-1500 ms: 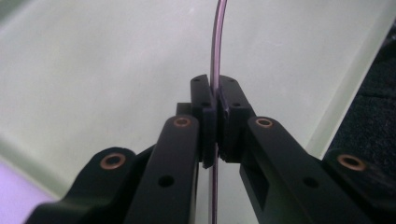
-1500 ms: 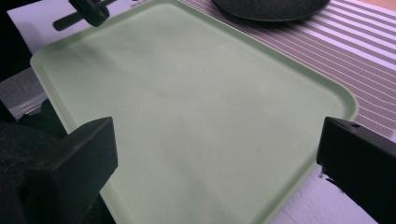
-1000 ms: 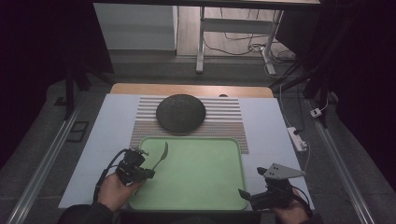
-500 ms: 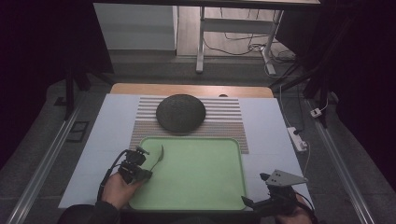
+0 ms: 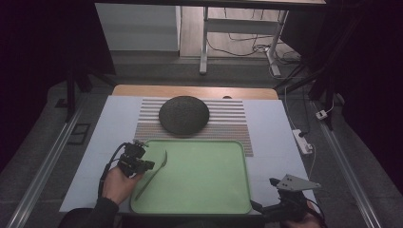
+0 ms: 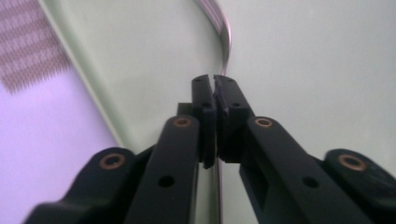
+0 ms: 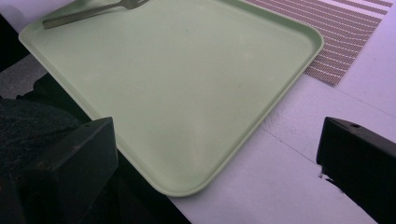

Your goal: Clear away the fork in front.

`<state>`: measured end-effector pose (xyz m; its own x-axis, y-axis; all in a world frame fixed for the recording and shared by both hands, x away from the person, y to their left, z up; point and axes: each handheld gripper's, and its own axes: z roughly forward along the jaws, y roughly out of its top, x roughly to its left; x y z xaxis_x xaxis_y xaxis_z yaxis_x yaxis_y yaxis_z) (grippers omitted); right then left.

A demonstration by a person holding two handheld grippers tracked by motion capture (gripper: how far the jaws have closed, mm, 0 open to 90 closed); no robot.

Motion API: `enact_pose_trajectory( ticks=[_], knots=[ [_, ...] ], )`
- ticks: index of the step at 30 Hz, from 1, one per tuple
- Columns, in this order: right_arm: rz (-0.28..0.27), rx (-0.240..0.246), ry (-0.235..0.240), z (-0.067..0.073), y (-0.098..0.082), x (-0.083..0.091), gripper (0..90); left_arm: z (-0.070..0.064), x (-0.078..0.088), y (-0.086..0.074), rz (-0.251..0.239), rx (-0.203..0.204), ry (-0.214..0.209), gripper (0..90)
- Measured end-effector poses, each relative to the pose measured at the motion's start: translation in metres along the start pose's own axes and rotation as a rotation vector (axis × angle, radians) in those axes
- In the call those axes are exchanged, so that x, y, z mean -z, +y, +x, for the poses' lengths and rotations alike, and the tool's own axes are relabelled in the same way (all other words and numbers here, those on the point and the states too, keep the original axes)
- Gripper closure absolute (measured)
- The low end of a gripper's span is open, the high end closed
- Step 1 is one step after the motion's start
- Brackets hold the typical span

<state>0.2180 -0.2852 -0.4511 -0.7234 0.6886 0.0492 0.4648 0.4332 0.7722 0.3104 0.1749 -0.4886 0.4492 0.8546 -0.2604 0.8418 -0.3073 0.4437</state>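
Overhead, the left claw [image 5: 142, 164] sits at the left rim of the green tray [image 5: 204, 190], clenched on the middle of a fork [image 5: 153, 173] that lies slanted along the tray's left side, tines toward the far edge. The rest of the tray floor is bare, a wide stretch between the fork and the right rim. Beyond the far rim a dark round bowl [image 5: 184, 114] stands upside down on a striped mat [image 5: 228, 124], near the tray but apart from it. The right claw [image 5: 266, 209] hangs just off the tray's near right corner, over the white surface [image 5: 273, 130].

In the left gripper view, the left claw [image 6: 215, 91] has its jaws pressed nearly together around the thin fork [image 6: 226, 37], whose handle curves up past the tips; the tray's [image 6: 154, 60] raised edge runs diagonally at left, with surface [image 6: 42, 135] and mat [image 6: 28, 51] outside it.

In the right gripper view, the jaws stand wide apart with nothing between them. The tray [image 7: 187, 93] fills the middle, its rounded corner nearest, the fork [image 7: 88, 14] at the far edge, and open white surface [image 7: 289, 186] to the right.
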Motion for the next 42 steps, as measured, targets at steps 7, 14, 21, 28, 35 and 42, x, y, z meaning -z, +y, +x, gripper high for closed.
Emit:
enact_pose_trajectory(
  ticks=[7,14,21,28,35,42],
  knots=[
    [0.015,-0.013,0.011,-0.002,0.000,-0.002,0.0,0.006,-0.019,0.013,0.021,-0.028,-0.021,88.5],
    [0.017,-0.021,0.018,-0.002,0.000,-0.002,0.0,-0.003,-0.027,0.019,0.007,-0.067,-0.038,88.5],
    [0.016,-0.039,0.034,-0.005,0.000,-0.002,0.0,-0.015,-0.033,0.024,0.015,-0.106,-0.041,88.4],
    [0.022,-0.031,0.053,-0.004,0.000,-0.003,0.0,-0.031,-0.043,0.025,0.040,-0.219,-0.107,88.4],
    [0.033,-0.028,0.055,-0.004,0.001,-0.003,0.0,-0.034,-0.054,0.026,0.069,-0.231,-0.062,88.5],
    [0.039,-0.031,0.065,-0.005,0.001,-0.004,0.0,-0.015,-0.049,0.026,0.058,-0.172,-0.030,88.5]
  ],
)
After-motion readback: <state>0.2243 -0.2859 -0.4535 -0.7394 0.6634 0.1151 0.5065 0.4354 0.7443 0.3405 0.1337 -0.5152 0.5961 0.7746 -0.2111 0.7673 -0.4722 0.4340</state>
